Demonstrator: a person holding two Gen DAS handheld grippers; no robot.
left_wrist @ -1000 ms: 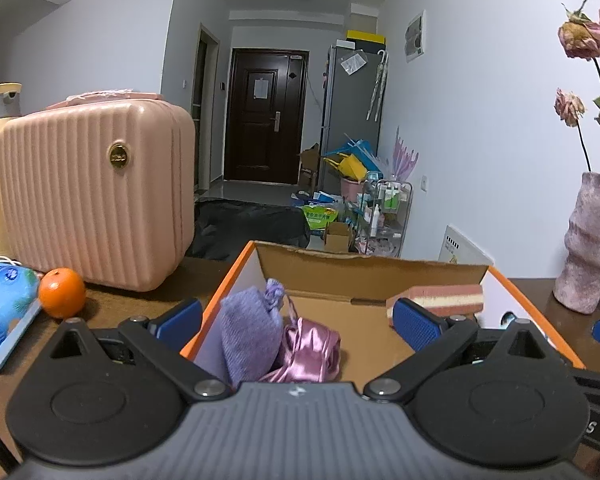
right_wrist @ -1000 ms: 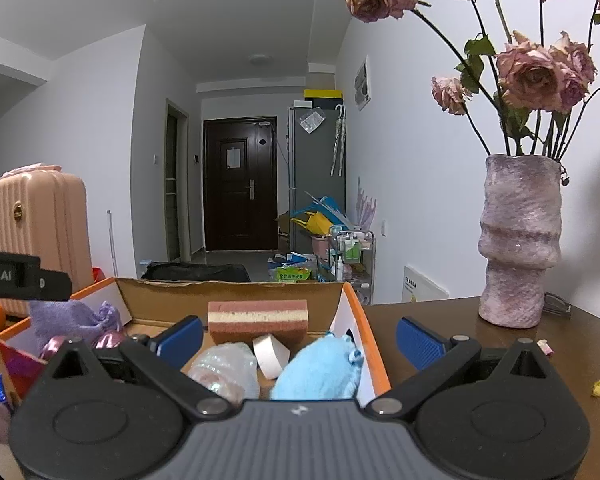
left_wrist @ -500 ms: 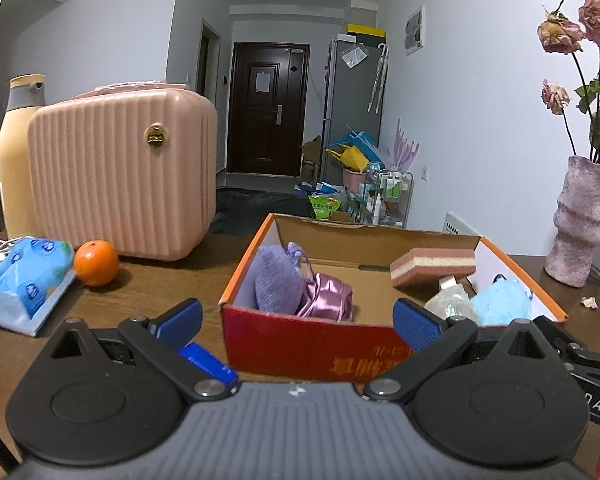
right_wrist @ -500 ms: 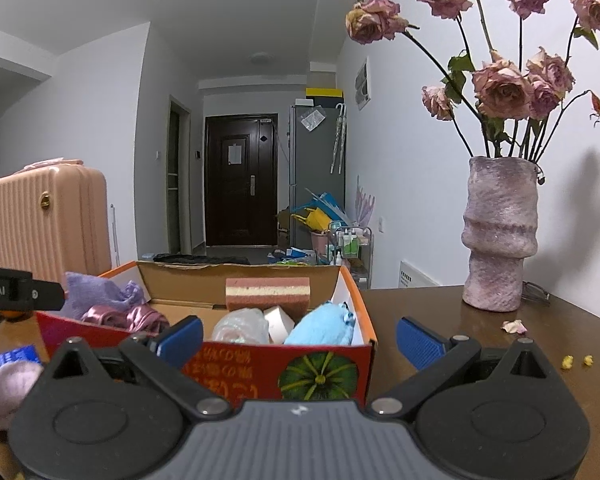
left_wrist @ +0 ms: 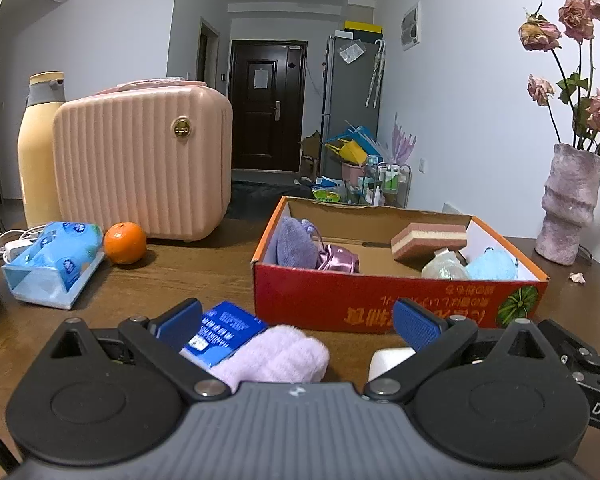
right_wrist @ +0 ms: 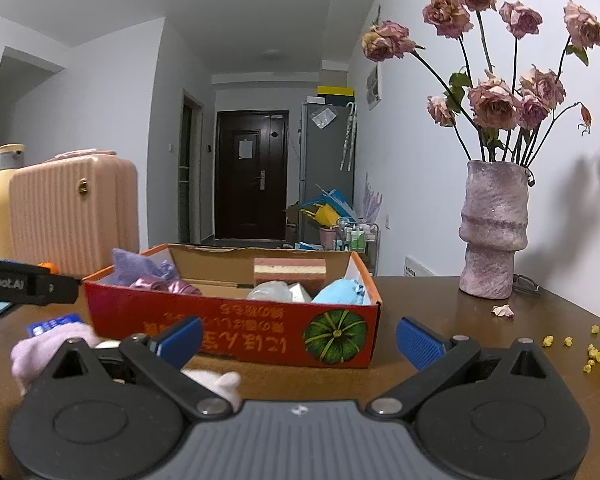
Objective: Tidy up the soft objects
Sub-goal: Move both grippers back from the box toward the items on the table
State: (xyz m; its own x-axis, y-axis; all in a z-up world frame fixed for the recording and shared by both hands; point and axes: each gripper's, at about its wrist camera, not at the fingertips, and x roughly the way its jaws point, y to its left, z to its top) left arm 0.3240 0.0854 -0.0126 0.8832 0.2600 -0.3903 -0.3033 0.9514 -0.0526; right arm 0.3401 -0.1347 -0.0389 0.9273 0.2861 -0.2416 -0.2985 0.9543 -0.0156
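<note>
A red cardboard box (left_wrist: 380,304) (right_wrist: 236,322) stands on the brown table, holding a purple cloth (left_wrist: 294,244), a shiny pink pouch (left_wrist: 338,259), a striped sponge (left_wrist: 428,240), a clear bag (left_wrist: 444,268) and a blue plush (left_wrist: 492,267). In front of it lie a pale lilac fluffy item (left_wrist: 276,354) (right_wrist: 48,348), a blue packet (left_wrist: 220,330) and a white object (left_wrist: 390,360). My left gripper (left_wrist: 296,320) is open just above the lilac item. My right gripper (right_wrist: 298,336) is open before the box front, holding nothing.
A pink ribbed case (left_wrist: 144,164), a yellow bottle (left_wrist: 40,148), a blue tissue pack (left_wrist: 52,260) and an orange (left_wrist: 125,242) sit at the left. A vase of dried roses (right_wrist: 494,224) stands right, with yellow crumbs (right_wrist: 592,350) on the table.
Both grippers have pulled back from over the box toward the near table edge. The box front, the lilac item and the blue packet have come into view.
</note>
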